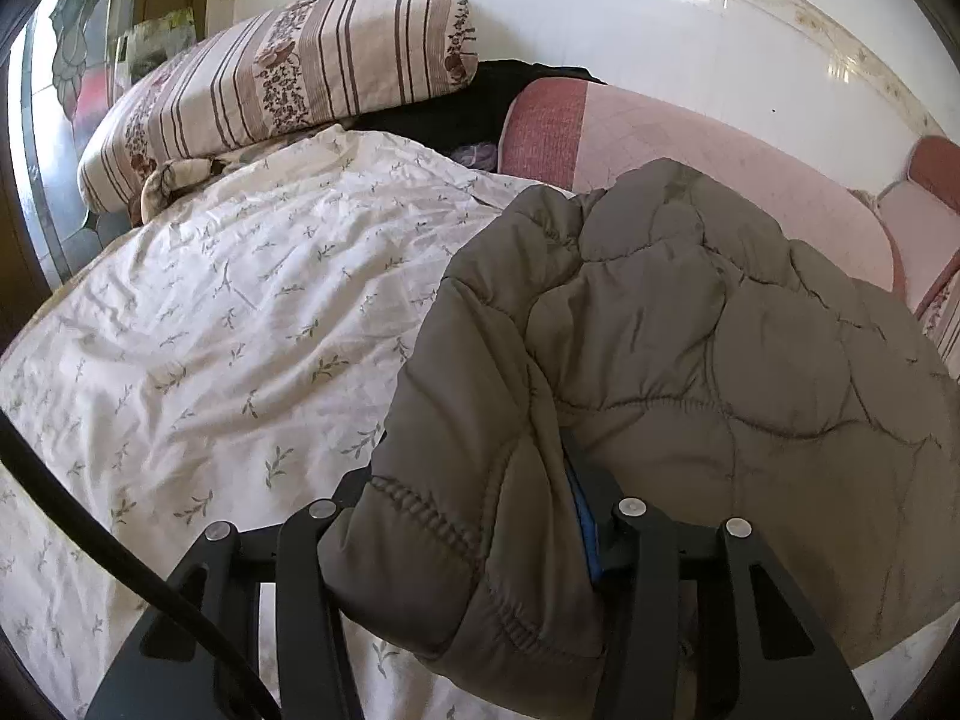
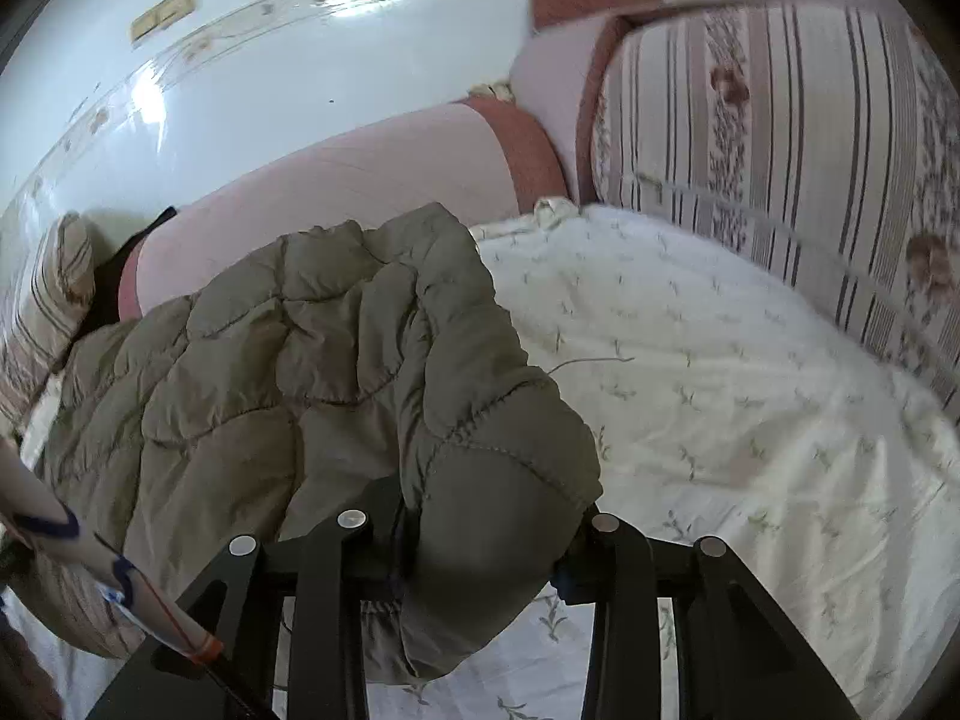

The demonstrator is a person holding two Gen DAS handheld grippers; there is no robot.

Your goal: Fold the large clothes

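I have the quilted jacket (image 1: 690, 348) pinched in both tools: left tool (image 1: 480, 546) and right tool (image 2: 480, 540) each clamp a padded edge, lifting it off the near side of the bed (image 1: 210, 330). Folding looks barely begun (the jacket's bulk lies rumpled toward the far pink bolster (image 2: 360, 180)); every fold remains.

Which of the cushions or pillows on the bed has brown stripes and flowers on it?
The striped pillow on the white floral sheet, also seen in the right wrist view. The cushions along the wall are plain pink with reddish ends, no stripes.
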